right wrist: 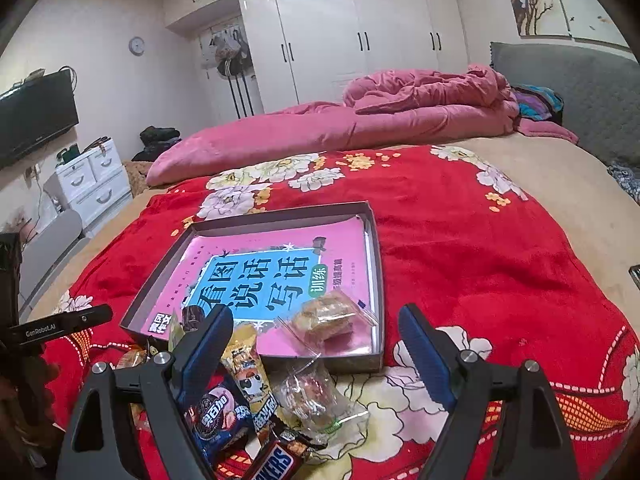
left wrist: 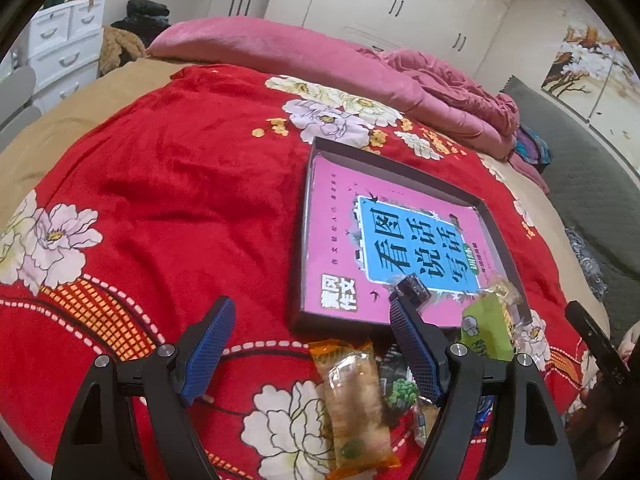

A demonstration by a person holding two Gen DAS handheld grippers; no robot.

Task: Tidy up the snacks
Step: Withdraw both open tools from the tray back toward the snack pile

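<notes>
A shallow grey box (left wrist: 400, 168) (right wrist: 256, 216) lies on the red flowered blanket with a pink and blue book in it. A clear-wrapped pastry (right wrist: 324, 316) rests in the box's near corner. My right gripper (right wrist: 316, 312) hovers open just before it, pads apart from it. Loose snacks lie below: a yellow packet (right wrist: 248, 368), a blue biscuit packet (right wrist: 216, 412), a Snickers bar (right wrist: 276, 460) and a clear packet (right wrist: 312, 396). My left gripper (left wrist: 310, 306) stands open over an orange packet (left wrist: 352, 400). A green packet (left wrist: 484, 328) leans at the box's near edge, a dark candy (left wrist: 414, 288) beside my fingertip.
A rumpled pink quilt (right wrist: 400, 120) lies across the far side of the bed. The grey headboard (right wrist: 580, 92) is at the right. White drawers (right wrist: 92, 184) and a wall television (right wrist: 36, 112) stand to the left. Red blanket (left wrist: 180, 200) stretches left of the box.
</notes>
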